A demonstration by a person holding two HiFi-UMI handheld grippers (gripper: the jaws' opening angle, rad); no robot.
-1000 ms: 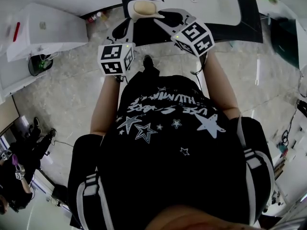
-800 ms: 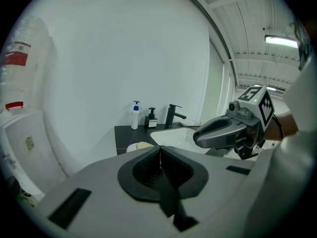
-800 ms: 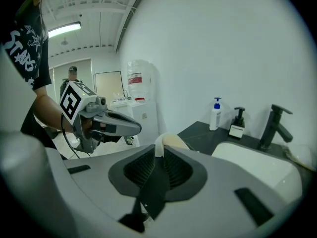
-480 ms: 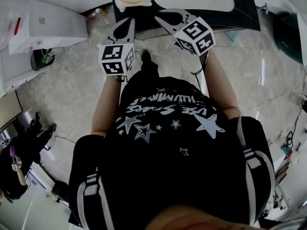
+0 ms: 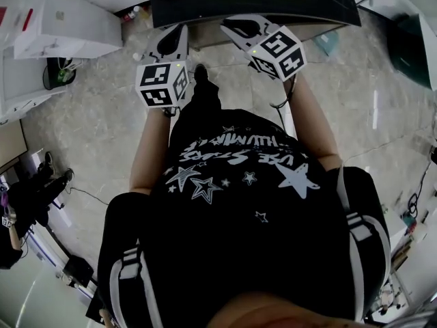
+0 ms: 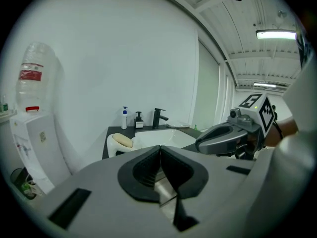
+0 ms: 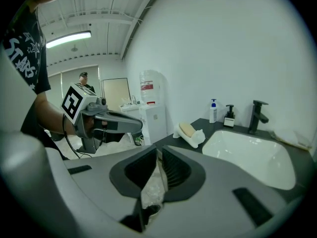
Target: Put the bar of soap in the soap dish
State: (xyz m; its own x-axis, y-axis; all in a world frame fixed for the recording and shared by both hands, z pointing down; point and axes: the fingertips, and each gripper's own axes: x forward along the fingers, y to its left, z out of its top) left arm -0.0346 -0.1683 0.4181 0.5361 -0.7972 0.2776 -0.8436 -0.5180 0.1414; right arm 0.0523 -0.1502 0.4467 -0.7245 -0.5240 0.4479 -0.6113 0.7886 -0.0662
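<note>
- My left gripper had its jaws pressed flat together; nothing sat between them.
- My right gripper was closed just as tightly; it too held nothing.
- From the head view I held both out in front of me, side by side and apart from each other; their tips were near the front edge of the dark counter, with the pale floor below.
- The bar of soap lay in the white soap dish; the dish stood on the counter's left front corner, just beside the sink basin, and was well apart from both of my grippers.
- Behind the basin stood a black faucet; to its left, against the wall, were a white pump bottle and a small dark dispenser, close together.
- Left of the counter stood a white water cooler; a clear bottle with a red label sat on top of it.
</note>
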